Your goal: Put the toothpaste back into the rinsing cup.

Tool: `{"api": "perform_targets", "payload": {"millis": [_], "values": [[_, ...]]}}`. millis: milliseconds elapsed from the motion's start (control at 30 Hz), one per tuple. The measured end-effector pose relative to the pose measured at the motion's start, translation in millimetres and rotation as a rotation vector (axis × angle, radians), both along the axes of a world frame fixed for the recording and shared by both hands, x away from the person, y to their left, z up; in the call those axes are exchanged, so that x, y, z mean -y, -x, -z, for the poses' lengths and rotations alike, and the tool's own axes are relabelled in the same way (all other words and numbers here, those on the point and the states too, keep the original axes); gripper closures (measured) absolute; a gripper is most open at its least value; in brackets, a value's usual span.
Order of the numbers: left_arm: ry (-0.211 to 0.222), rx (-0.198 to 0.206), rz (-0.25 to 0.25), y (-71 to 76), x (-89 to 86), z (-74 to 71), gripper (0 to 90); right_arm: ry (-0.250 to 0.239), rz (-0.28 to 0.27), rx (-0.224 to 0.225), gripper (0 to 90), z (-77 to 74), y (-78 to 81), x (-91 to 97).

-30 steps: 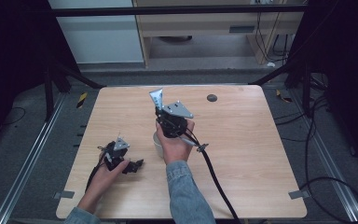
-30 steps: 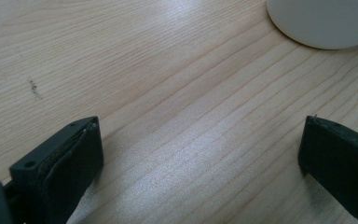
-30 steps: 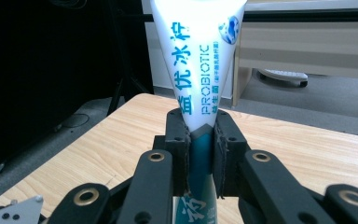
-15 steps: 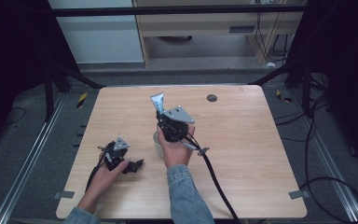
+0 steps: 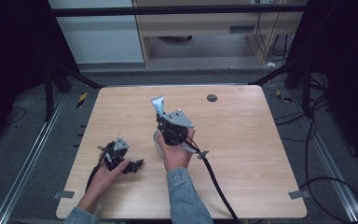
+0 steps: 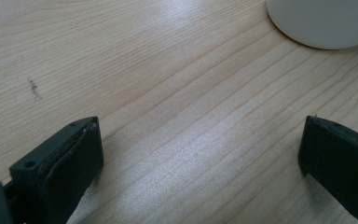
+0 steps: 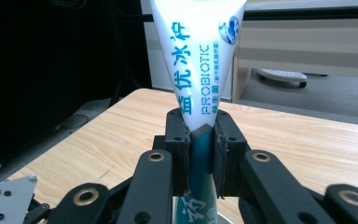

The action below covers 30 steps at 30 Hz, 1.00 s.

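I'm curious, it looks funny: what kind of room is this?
Probably a lab or workshop for recording tests: a bare wooden table on metal floor rails, loose cables around, and a hand-held gripper clamping a tube.

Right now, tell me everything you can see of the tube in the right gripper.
The tube is white, soft-looking plastic with blue-green print, including the word PROBIOTIC and other characters. Its wide flat crimped end points up; it narrows downward into a teal section between the fingers of the right gripper, which are clamped on it. It stands roughly upright above the table, over a pale round cup. Its lower end is hidden.
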<state>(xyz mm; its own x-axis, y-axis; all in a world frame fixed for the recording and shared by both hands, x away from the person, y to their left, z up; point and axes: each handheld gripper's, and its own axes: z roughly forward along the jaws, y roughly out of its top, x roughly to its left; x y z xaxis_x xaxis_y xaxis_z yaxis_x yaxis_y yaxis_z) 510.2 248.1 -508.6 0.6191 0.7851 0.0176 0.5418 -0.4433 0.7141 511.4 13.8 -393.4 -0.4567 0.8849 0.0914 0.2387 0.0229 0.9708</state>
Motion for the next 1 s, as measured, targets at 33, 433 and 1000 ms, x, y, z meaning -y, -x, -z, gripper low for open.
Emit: {"api": "perform_targets", "payload": {"millis": [33, 433, 1000], "values": [[0.000, 0.000, 0.000, 0.0, 0.0, 0.0, 0.0, -0.001, 0.003, 0.001, 78.5, 0.6, 0.5, -0.4], [-0.002, -0.001, 0.002, 0.0, -0.1, -0.1, 0.0, 0.011, 0.013, 0.008, 78.4, 8.5, 2.0, -2.6], [-0.005, -0.002, 0.004, -0.2, -0.2, -0.2, 0.0, 0.017, 0.029, 0.012, 78.5, 22.7, 2.5, -4.4]]}}
